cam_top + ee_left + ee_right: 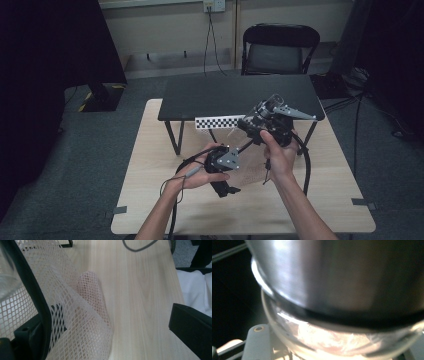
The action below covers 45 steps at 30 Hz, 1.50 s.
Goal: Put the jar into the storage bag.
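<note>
Right claw [248,125], raised above the tabletop, is clamped on a clear glass jar with a metal lid [270,106]; in the right gripper view the jar [332,340] sits right against the lens, its silvery lid uppermost and the glass body below. Left claw [227,189] is lower and nearer the person, pointing down toward the pale wooden tabletop [150,190]. In the left gripper view its jaws stand well apart, one at each side, pressing on nothing I can make out. A white plastic mesh net sleeve [82,315] drapes over the jaw at that view's left and curls down onto the wood. In the high view the same net [250,170] lies faintly between the two hands. Behind them stands a low black table [210,95] with a checkered strip [217,122] on its front edge, and farther back a black folding chair [280,50].
</note>
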Available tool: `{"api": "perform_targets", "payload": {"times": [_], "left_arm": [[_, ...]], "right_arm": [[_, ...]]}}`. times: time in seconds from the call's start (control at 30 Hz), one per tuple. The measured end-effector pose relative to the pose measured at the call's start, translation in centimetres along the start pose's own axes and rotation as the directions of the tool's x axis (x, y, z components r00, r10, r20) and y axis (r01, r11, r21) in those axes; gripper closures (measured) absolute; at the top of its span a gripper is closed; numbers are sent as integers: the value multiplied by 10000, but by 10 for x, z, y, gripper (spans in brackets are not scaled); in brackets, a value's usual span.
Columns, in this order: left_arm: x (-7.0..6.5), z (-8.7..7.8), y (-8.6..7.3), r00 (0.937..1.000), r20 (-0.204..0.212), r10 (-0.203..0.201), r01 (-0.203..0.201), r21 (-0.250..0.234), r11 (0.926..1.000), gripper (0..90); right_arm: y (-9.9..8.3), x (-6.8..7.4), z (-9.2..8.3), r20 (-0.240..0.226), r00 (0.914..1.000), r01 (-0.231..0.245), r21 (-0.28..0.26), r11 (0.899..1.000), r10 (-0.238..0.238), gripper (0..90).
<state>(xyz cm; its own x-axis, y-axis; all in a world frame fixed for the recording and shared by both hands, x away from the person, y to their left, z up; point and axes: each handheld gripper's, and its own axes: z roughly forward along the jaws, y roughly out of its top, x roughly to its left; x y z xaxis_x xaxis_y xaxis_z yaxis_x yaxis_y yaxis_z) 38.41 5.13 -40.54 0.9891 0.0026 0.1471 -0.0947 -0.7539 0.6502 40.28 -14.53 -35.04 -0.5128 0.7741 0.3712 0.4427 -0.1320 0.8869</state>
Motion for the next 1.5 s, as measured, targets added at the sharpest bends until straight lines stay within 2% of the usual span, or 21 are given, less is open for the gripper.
{"api": "perform_targets", "payload": {"times": [0.07, 0.17, 0.33, 0.47, 0.63, 0.73, 0.93, 1.17, 1.3, 1.37, 1.5], "left_arm": [[1, 0, 0, 10000, 14, -12, 12, -11, 10000, 2], [0, 1, 1, 10000, -1, -14, 14, -34, 10000, 2], [0, 2, 1, 10000, -45, -28, 28, -16, 10000, 1], [0, 1, 1, 10000, -20, -29, 29, -41, 10000, 1], [0, 1, 1, 10000, -46, 17, -17, -53, 10000, 1], [0, 2, 1, 10000, -76, -2, 1, -35, 10000, 1], [0, 2, 1, 10000, -78, -10, 10, -36, 10000, 1], [0, 2, 0, 10000, -75, 37, -38, -28, 10000, 1], [0, 3, 0, 9999, -119, -10, 10, -15, 10000, 2], [0, 3, 1, 9999, -141, 27, -28, -33, 10000, 2], [0, 4, 1, 9998, -192, 74, -74, 32, 10000, 1]], "right_arm": [[-4, -2, 1, 112, 9999, 17, 58, 10000, -18, 316], [-10, 0, 0, 487, 9979, 413, 116, 9991, -419, 316], [-15, 2, 2, 664, 9953, 687, 219, 9974, -700, 316], [-19, 8, 8, 874, 9888, 1173, 481, 9919, -1212, 316], [-24, 12, 15, 978, 9835, 1448, 811, 9861, -1524, 316], [-27, 15, 20, 1112, 9768, 1701, 1158, 9786, -1830, 315], [-33, 17, 27, 1305, 9690, 1890, 1560, 9695, -2099, 316], [-37, 14, 33, 1364, 9674, 1854, 1935, 9634, -2135, 315], [-38, 16, 37, 1449, 9583, 2127, 2134, 9535, -2462, 315], [-39, 16, 38, 1444, 9565, 2176, 2254, 9497, -2534, 315], [-41, 15, 39, 1441, 9581, 2103, 2334, 9494, -2476, 315]]}}
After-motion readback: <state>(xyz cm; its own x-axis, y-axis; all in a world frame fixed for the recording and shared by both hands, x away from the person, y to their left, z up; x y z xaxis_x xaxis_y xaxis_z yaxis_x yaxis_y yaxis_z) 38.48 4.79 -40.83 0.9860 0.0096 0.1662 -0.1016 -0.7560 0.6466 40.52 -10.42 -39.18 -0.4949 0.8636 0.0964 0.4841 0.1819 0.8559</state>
